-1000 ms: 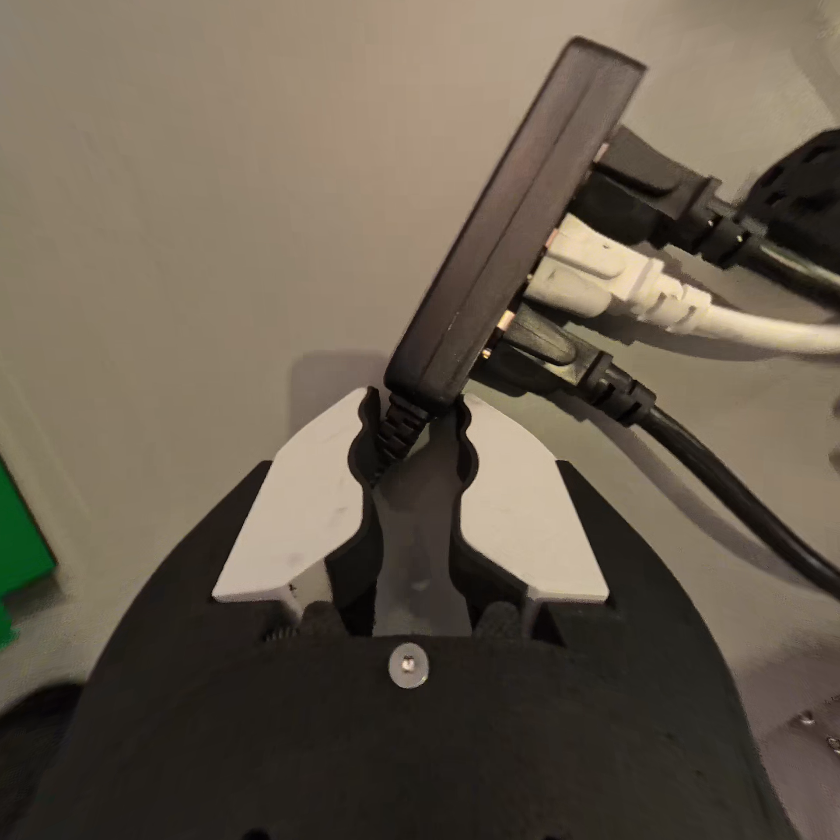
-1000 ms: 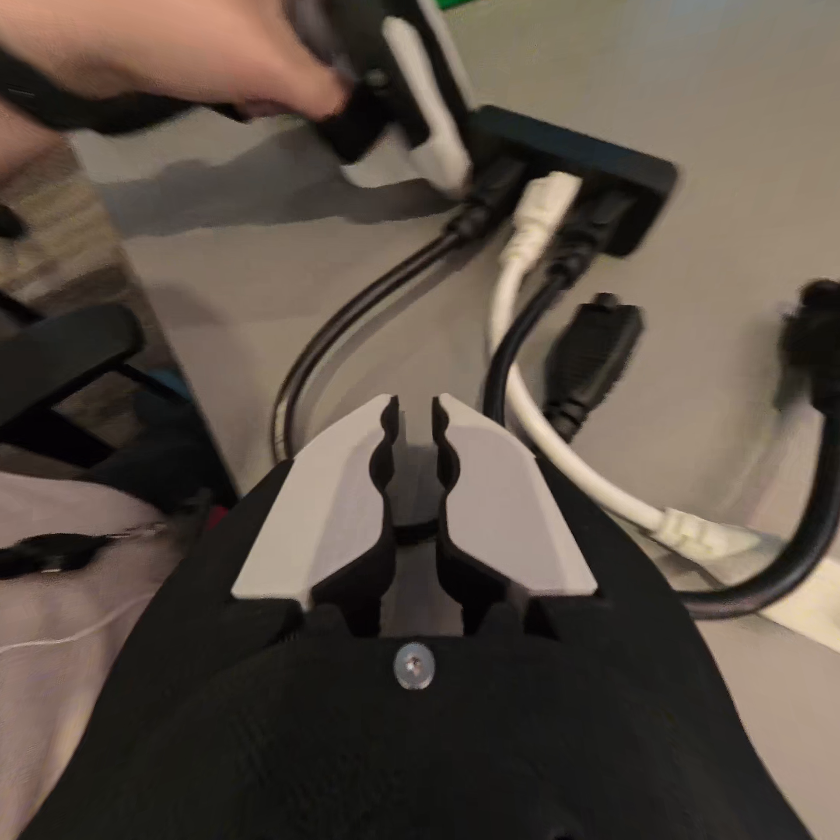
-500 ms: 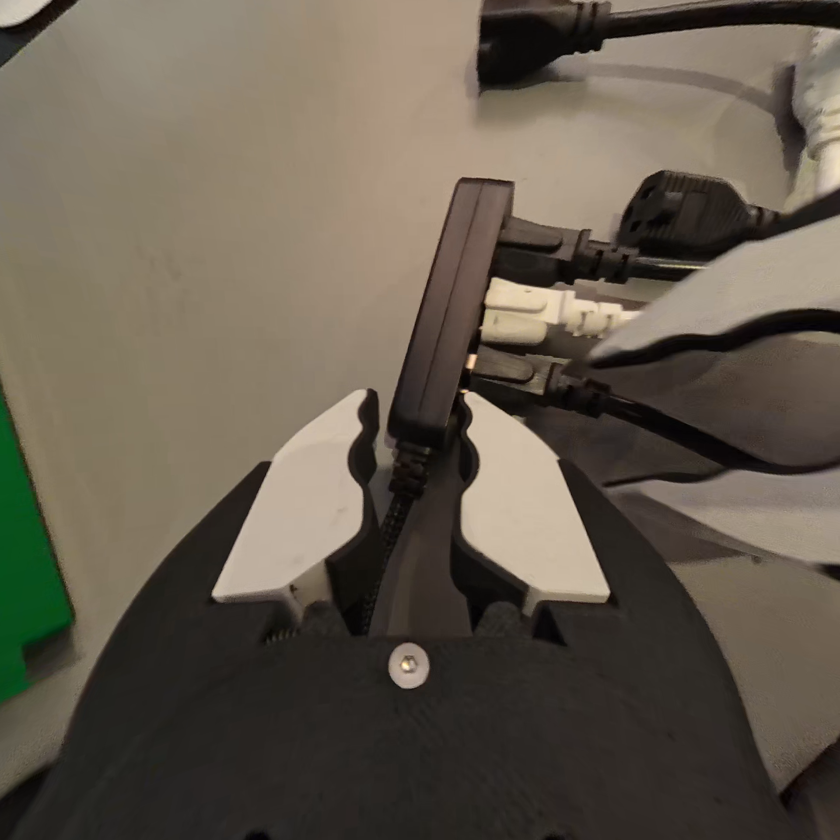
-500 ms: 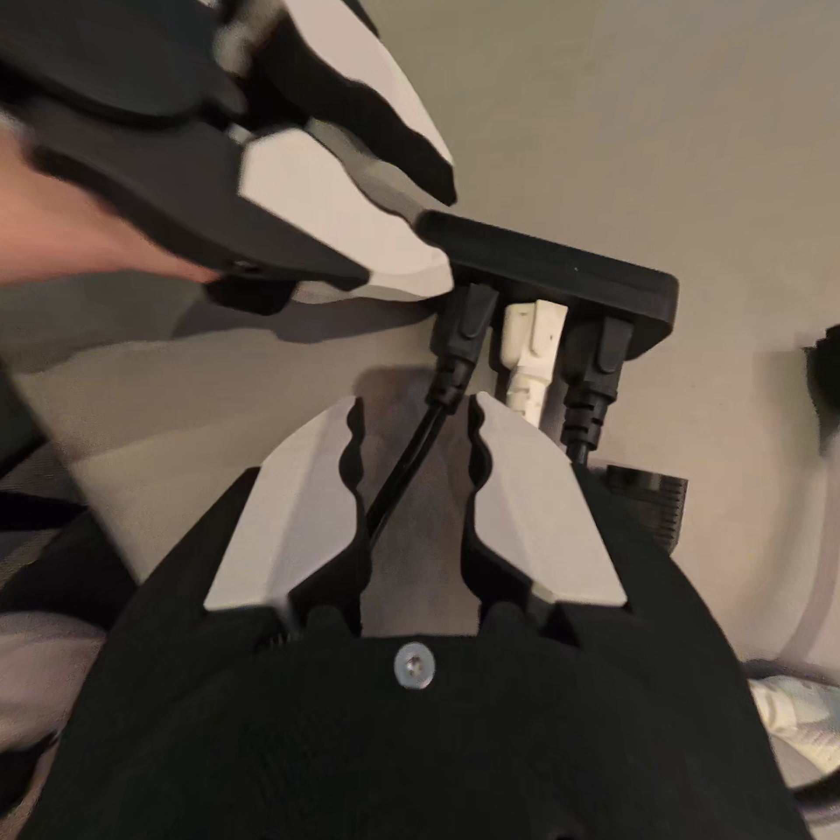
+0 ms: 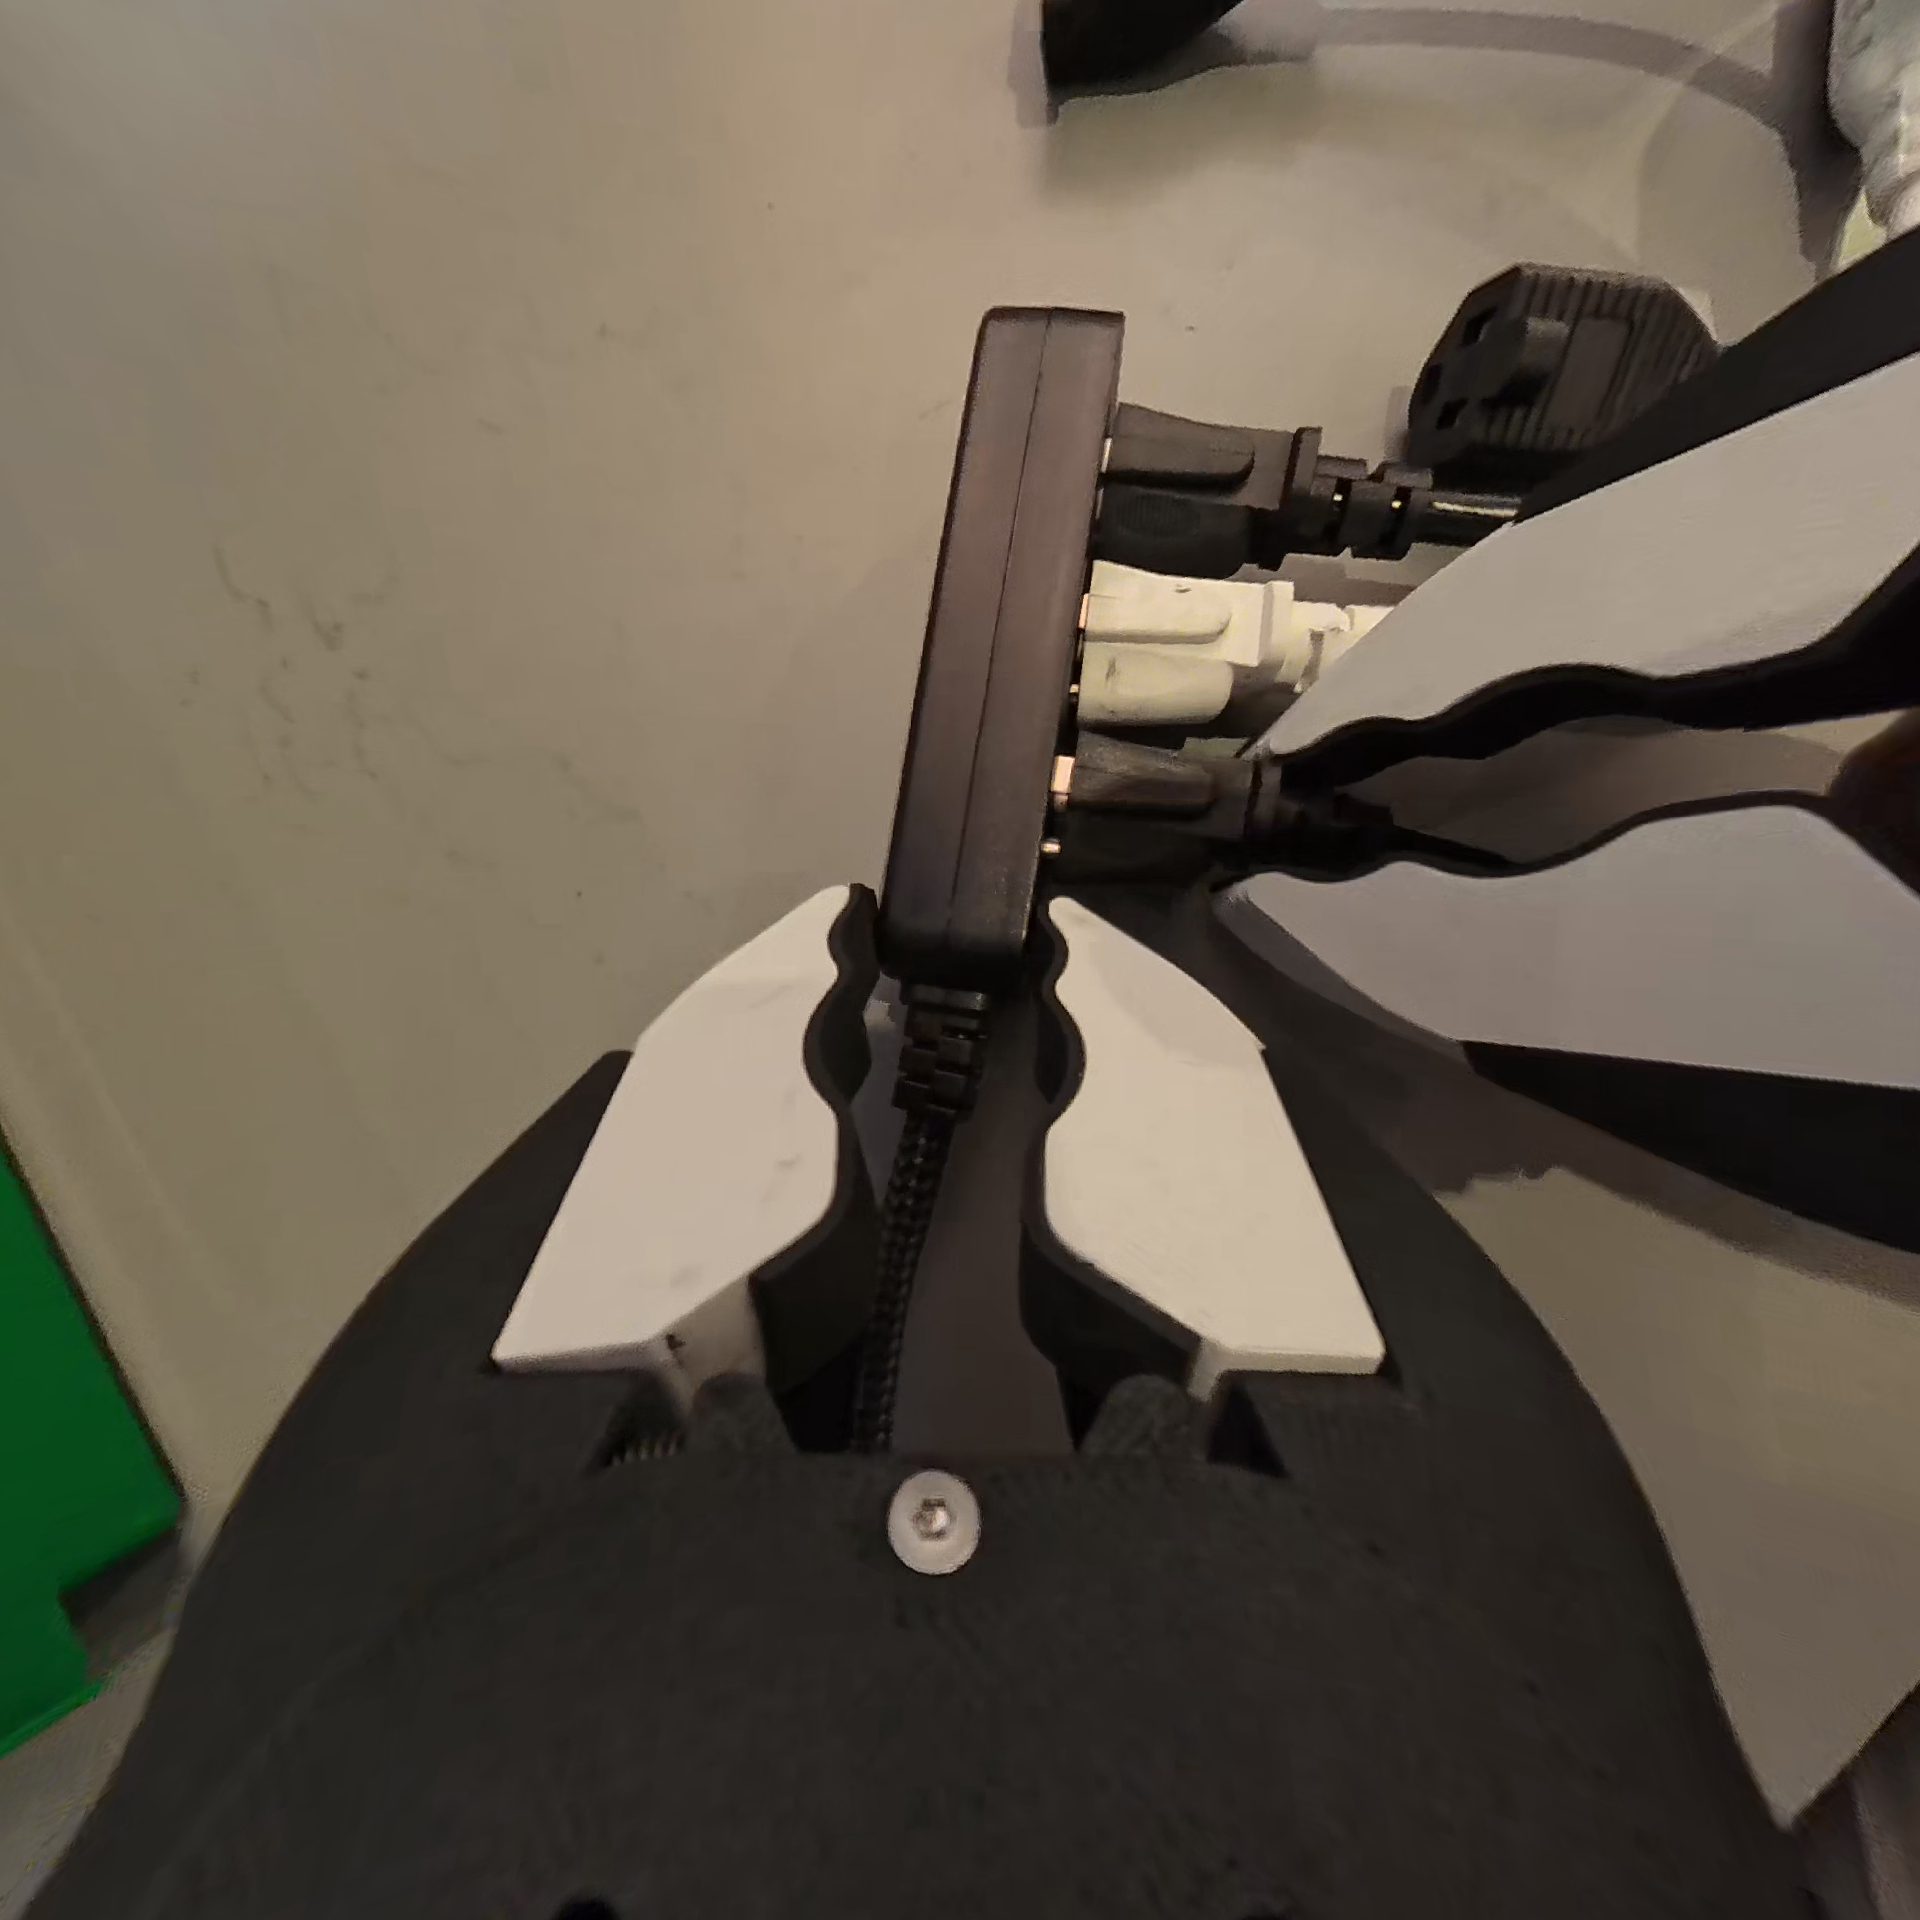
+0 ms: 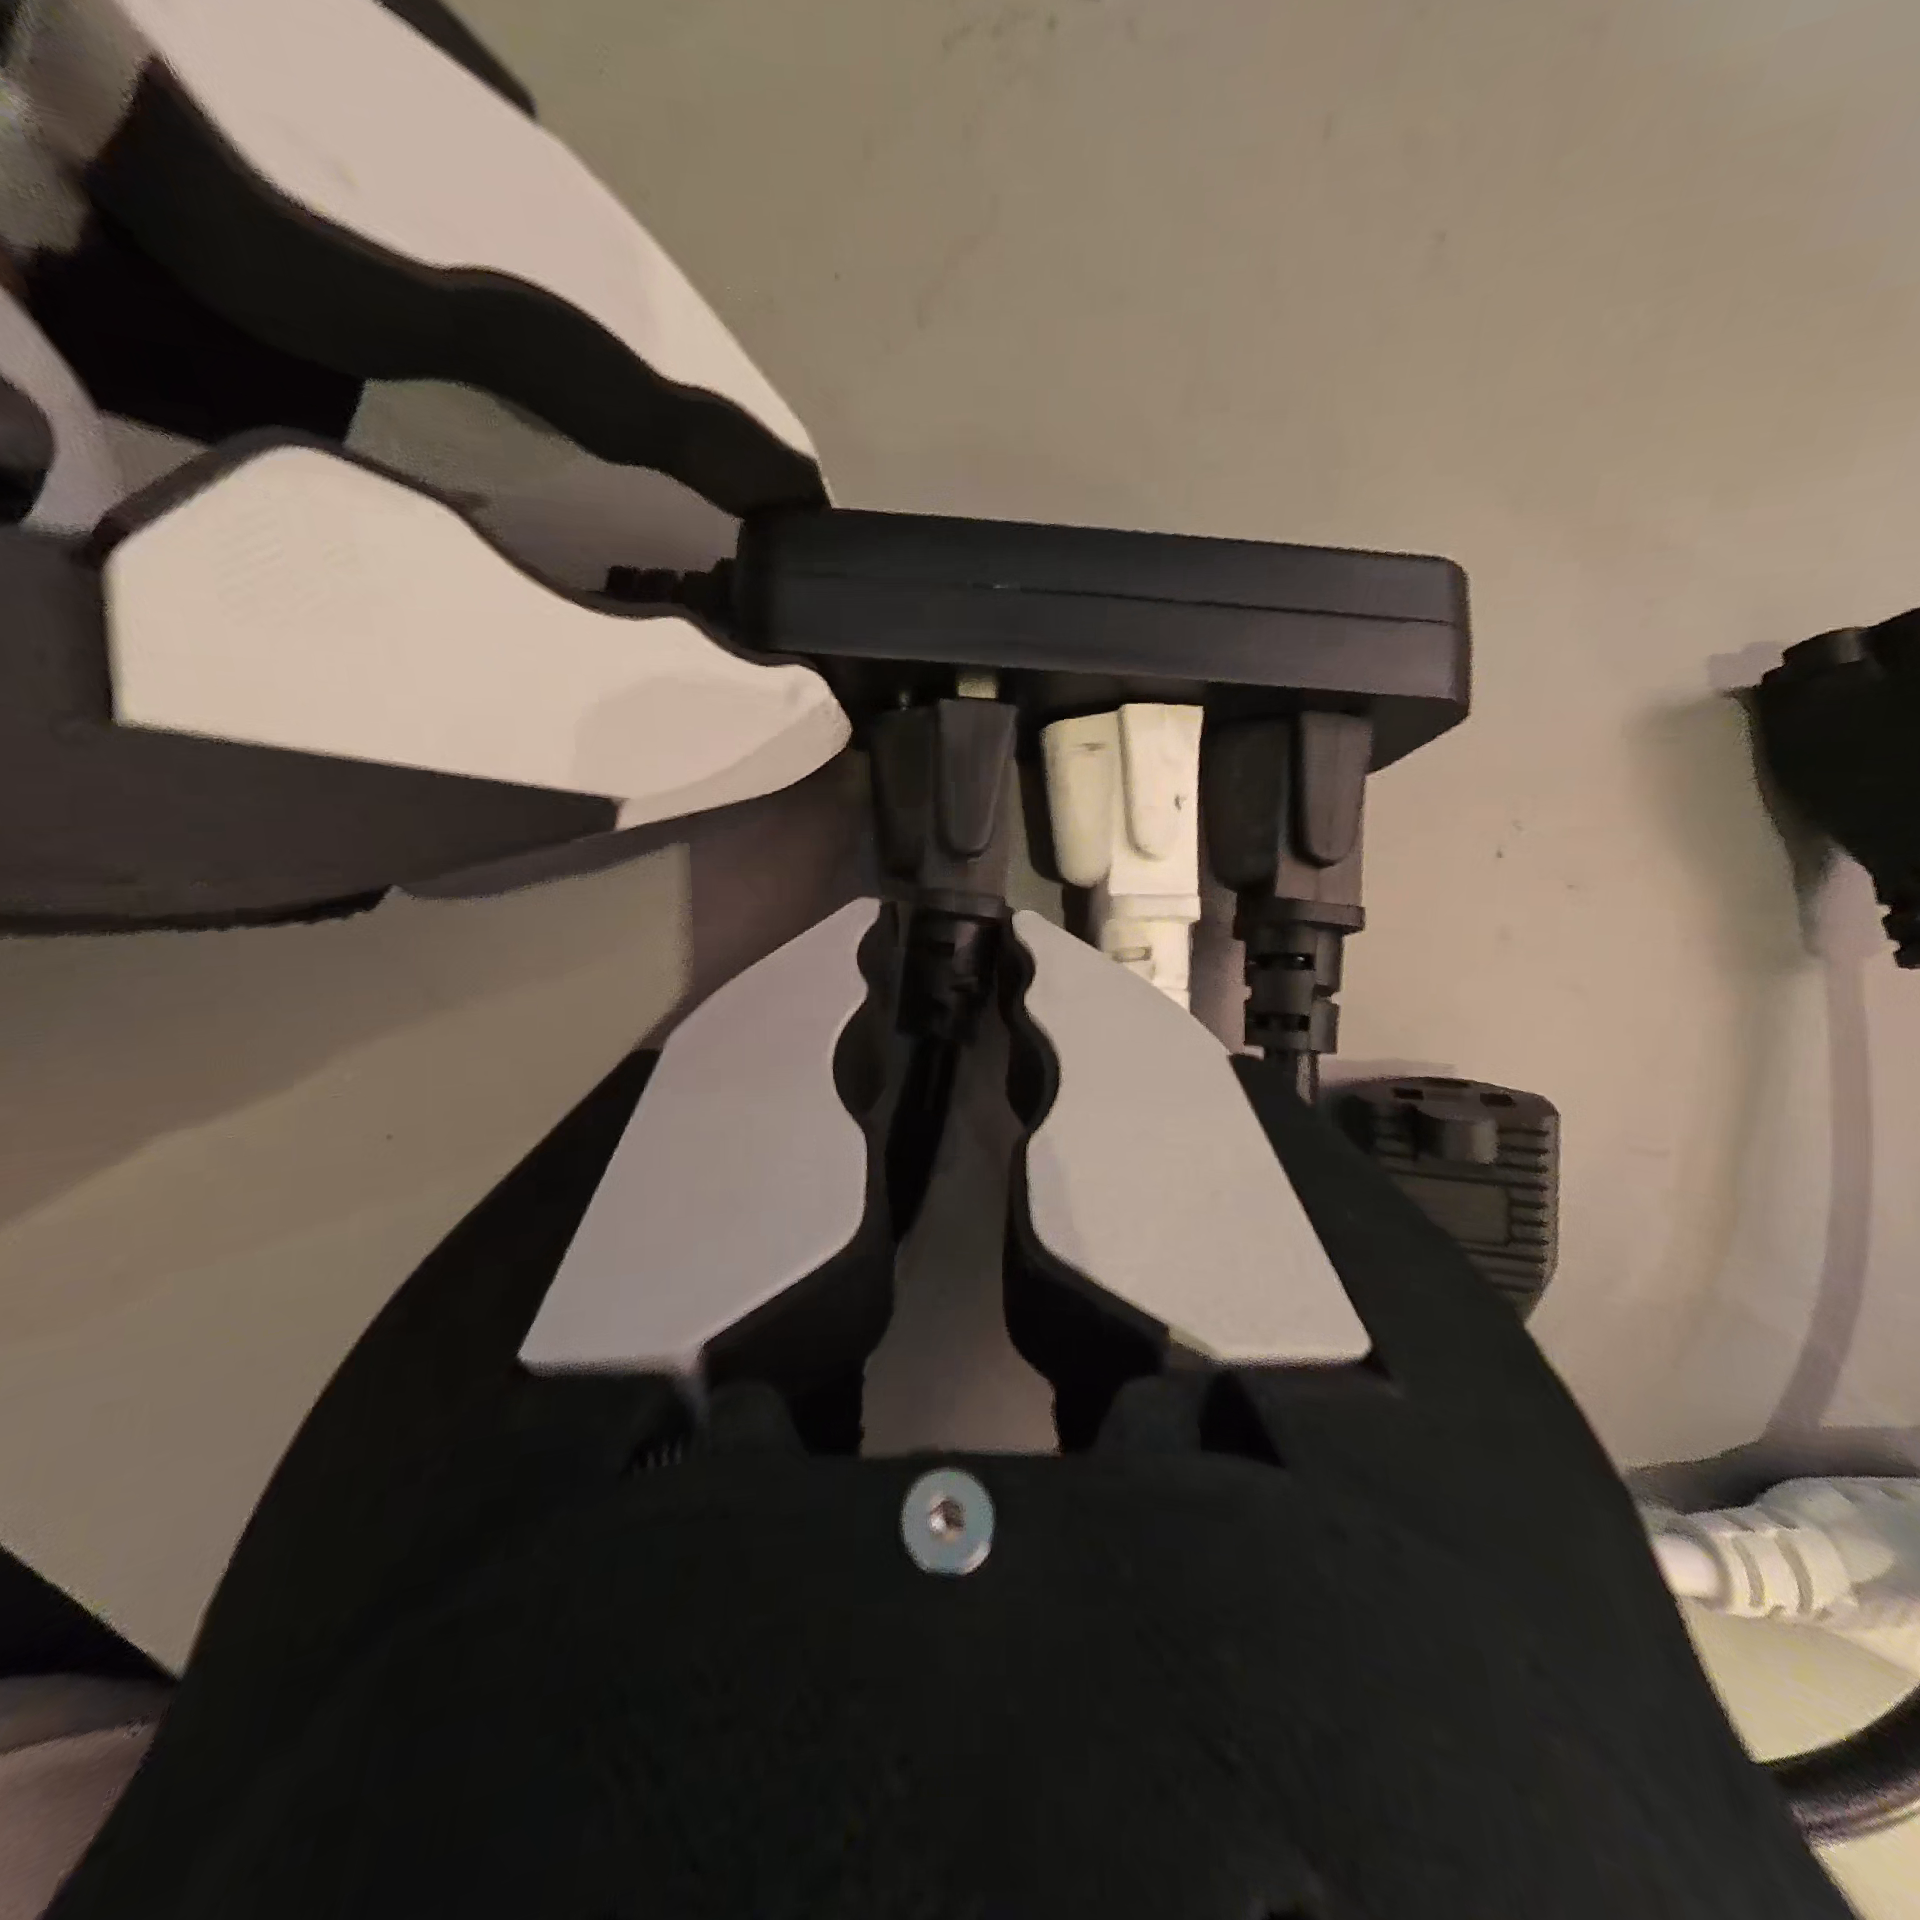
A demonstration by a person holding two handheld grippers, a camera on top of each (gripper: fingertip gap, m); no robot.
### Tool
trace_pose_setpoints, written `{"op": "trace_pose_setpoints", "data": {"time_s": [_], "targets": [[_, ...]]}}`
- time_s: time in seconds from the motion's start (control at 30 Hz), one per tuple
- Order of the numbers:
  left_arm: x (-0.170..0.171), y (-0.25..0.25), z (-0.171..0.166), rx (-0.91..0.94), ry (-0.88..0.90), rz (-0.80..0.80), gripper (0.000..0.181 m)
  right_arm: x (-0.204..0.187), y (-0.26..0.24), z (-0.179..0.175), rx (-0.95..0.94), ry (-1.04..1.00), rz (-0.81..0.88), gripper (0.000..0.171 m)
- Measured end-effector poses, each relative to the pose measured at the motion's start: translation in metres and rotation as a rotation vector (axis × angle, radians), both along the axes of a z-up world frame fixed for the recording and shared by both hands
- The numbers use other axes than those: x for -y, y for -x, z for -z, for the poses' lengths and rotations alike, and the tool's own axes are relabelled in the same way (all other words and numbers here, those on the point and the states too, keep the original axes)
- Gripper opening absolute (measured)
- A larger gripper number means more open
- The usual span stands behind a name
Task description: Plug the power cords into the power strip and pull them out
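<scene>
A black power strip (image 5: 1023, 623) stands on its edge on the grey table. My left gripper (image 5: 951, 920) is shut on its near end, just above its braided cord (image 5: 914, 1195). Three plugs sit in it: a far black plug (image 5: 1195, 488), a white plug (image 5: 1174, 655) and a near black plug (image 5: 1143, 800). My right gripper (image 6: 948, 925) is shut on the strain relief of that near black plug (image 6: 940, 790), beside the white plug (image 6: 1122, 800) and the other black plug (image 6: 1288, 800). The strip (image 6: 1101, 623) and the left gripper (image 6: 774, 592) also show in the right wrist view.
A loose black cord connector (image 6: 1455, 1174) lies on the table just right of my right gripper. Another black plug (image 6: 1860, 748) lies farther right. A white cord end (image 6: 1745, 1558) lies at the lower right. A green object (image 5: 62, 1455) sits at the left edge. Across from one pair of fingers to the other is roughly 5 cm. The green object (image 5: 62, 1455) is about 20 cm from my left fingertips.
My right gripper moved in to the strip and closed around the near black plug's strain relief. The strip, held by my left gripper, turned more upright.
</scene>
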State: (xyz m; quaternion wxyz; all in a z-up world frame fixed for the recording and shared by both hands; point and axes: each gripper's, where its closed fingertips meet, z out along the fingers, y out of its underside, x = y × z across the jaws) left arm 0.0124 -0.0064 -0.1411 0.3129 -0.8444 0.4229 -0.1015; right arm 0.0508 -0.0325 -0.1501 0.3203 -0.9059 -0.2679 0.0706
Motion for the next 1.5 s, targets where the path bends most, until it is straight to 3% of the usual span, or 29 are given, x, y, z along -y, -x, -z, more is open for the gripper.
{"op": "trace_pose_setpoints", "data": {"time_s": [0.27, 0.37, 0.4, 0.47, 0.7, 0.83, 0.97, 1.07, 1.3, 1.4, 1.5], "targets": [[0.001, 0.0, 0.0, 0.069, 0.055, -0.037, 0.026, -0.01, 0.002, 0.005, -0.057, -0.058, -0.04, 0.019], [0.0, 0.0, 0.004, -0.001, -0.022, 0.042, 0.027, -0.01, 0.002, 0.005, -0.054, -0.093, -0.07, 0.018], [0.001, 0.001, 0.015, -0.064, -0.043, 0.073, 0.036, -0.01, 0.002, 0.006, -0.052, -0.102, -0.077, 0.019], [-0.005, -0.003, 0.012, -0.077, -0.143, 0.065, 0.03, -0.01, 0.002, 0.006, -0.053, -0.114, -0.079, 0.019], [-0.007, -0.002, 0.012, -0.044, -0.101, 0.023, 0.028, -0.012, 0.005, 0.006, -0.084, -0.077, -0.103, 0.026], [-0.007, -0.003, 0.012, -0.01, -0.102, 0.042, 0.027, -0.014, 0.002, 0.005, -0.071, -0.121, -0.151, 0.019], [0.003, -0.009, 0.012, 0.084, 0.016, 0.099, 0.027, -0.007, -0.002, 0.002, -0.092, -0.169, -0.238, 0.02], [0.002, -0.01, 0.011, 0.031, -0.062, 0.133, 0.028, -0.007, -0.003, 0.002, -0.093, -0.184, -0.267, 0.021], [0.007, -0.012, 0.009, 0.077, -0.031, 0.16, 0.028, -0.004, -0.004, -0.001, -0.111, -0.205, -0.317, 0.021], [0.005, -0.012, 0.011, 0.063, -0.037, 0.133, 0.028, -0.006, -0.005, 0.0, -0.094, -0.204, -0.292, 0.021], [-0.001, -0.015, 0.013, 0.068, -0.052, 0.019, 0.027, -0.008, -0.008, 0.0, -0.057, -0.207, -0.155, 0.019]]}}
